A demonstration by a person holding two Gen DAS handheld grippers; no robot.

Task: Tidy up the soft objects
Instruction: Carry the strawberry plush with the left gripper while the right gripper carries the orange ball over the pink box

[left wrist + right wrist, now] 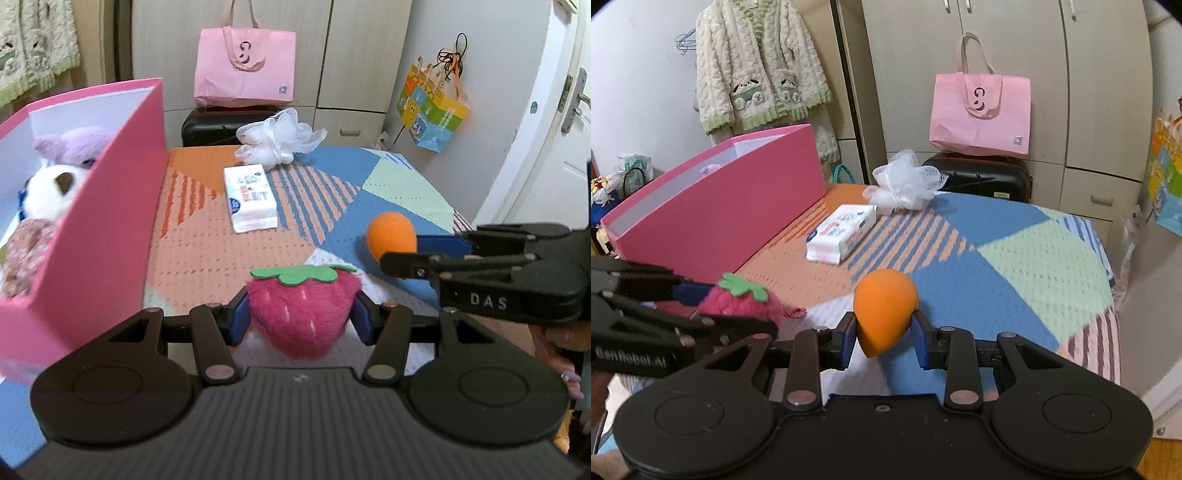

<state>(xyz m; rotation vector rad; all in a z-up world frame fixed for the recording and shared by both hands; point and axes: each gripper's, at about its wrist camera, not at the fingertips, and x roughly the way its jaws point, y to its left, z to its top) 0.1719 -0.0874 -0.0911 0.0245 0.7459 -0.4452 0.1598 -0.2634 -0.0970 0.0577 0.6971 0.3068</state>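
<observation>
Gleaming fuzzy pink strawberry plush (301, 314)

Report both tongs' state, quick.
Left tongs: shut on the plush strawberry.
Right tongs: shut on the orange sponge.

Beige wardrobe doors (1015, 55) span the far wall. A pink tote bag (980, 112) rests on a black suitcase (982, 177) before them. A cream fleece robe (757, 62) hangs far left; a white door (546, 110) stands right.

Fuzzy plush strawberry (301, 314), smooth matt sponge (884, 312)
</observation>
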